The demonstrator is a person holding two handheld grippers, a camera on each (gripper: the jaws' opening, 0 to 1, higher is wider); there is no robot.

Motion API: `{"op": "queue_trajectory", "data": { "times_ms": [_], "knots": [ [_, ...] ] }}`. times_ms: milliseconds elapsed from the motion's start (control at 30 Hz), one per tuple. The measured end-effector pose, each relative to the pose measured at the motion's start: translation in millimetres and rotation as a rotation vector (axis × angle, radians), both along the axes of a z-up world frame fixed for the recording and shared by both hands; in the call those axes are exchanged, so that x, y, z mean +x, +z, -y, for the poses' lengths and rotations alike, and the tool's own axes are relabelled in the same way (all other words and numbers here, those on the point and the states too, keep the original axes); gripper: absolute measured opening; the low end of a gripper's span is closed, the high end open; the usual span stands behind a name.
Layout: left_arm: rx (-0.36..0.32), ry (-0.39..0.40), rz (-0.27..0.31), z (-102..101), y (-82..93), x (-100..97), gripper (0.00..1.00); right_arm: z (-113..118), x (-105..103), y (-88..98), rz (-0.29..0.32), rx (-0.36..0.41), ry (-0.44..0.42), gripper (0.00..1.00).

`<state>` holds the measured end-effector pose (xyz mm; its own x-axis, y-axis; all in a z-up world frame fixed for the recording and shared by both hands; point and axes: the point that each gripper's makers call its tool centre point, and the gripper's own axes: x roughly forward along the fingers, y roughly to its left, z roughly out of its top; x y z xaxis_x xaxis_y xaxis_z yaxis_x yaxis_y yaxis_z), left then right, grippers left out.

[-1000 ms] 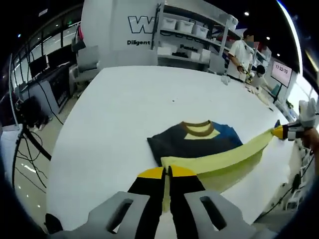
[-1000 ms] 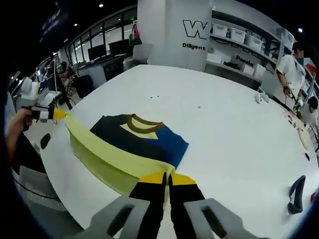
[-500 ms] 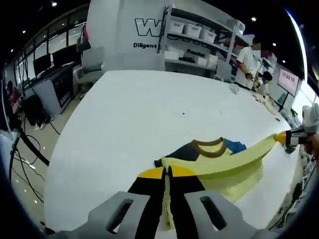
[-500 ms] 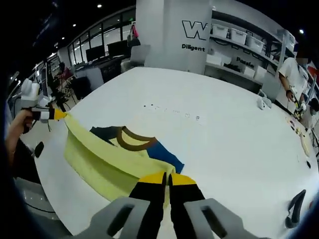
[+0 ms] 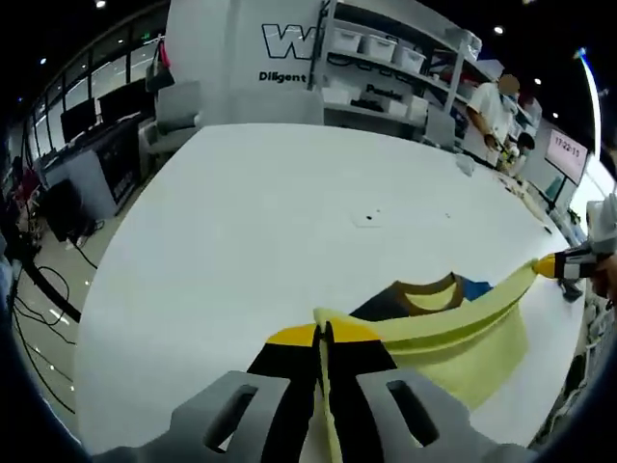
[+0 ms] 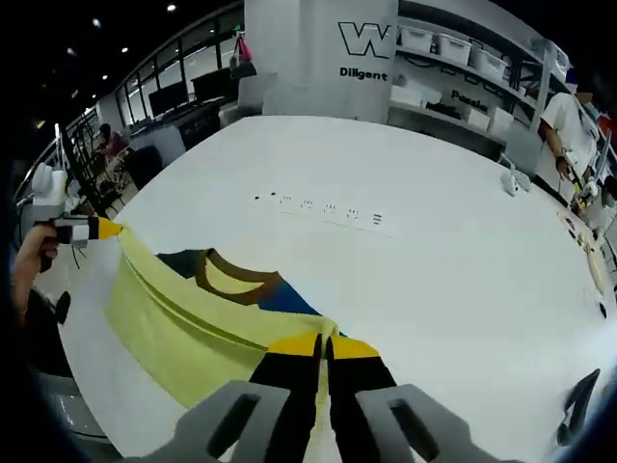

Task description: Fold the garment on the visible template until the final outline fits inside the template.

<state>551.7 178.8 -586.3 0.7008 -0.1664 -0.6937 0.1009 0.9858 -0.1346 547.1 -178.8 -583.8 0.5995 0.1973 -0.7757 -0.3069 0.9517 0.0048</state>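
White and broad, the table [image 5: 241, 222] carries a garment [image 5: 453, 333] near its front edge, yellow with a dark blue upper part and a brown collar [image 6: 231, 275]. Left hand-held gripper [image 5: 323, 333] pinches one yellow hem corner tight between its jaws; right hand-held gripper [image 6: 323, 342] clamps the other. Between them the hem stretches taut, lifted over the collar. Shelves with bins [image 5: 386, 58] stand beyond the far edge.

Open-plan lab: storage-bin shelves [image 5: 386, 58], lettered pillar [image 6: 328, 58], desks with monitors [image 5: 106, 106].
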Motion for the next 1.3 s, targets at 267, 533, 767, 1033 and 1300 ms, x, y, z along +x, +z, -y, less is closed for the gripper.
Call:
{"op": "queue_trajectory", "data": {
  "times_ms": [267, 533, 767, 1033, 1300],
  "knots": [
    [-0.024, 0.051, -0.044, -6, -24.9, 21.0, 0.05, 3, 23, -21.1, -0.033, 0.017, -0.052, 0.0],
    [-0.014, 0.043, -0.09, -3, -49.9, 24.8, 0.05, 8, 30, -50.8, -0.095, 0.021, -0.067, 0.0],
    [-0.021, 0.044, -0.069, -4, -56.4, 36.4, 0.06, 6, 39, -60.7, -0.083, 0.059, -0.089, 0.0],
    [-0.033, 0.055, -0.011, -8, -54.4, 45.7, 0.05, 8, 53, -61.1, -0.003, 0.135, -0.157, 0.0],
    [-0.019, 0.015, 0.066, -2, -39.8, 39.6, 0.14, 11, 51, -52.8, 0.061, 0.168, -0.173, 0.19]
  ]
}}
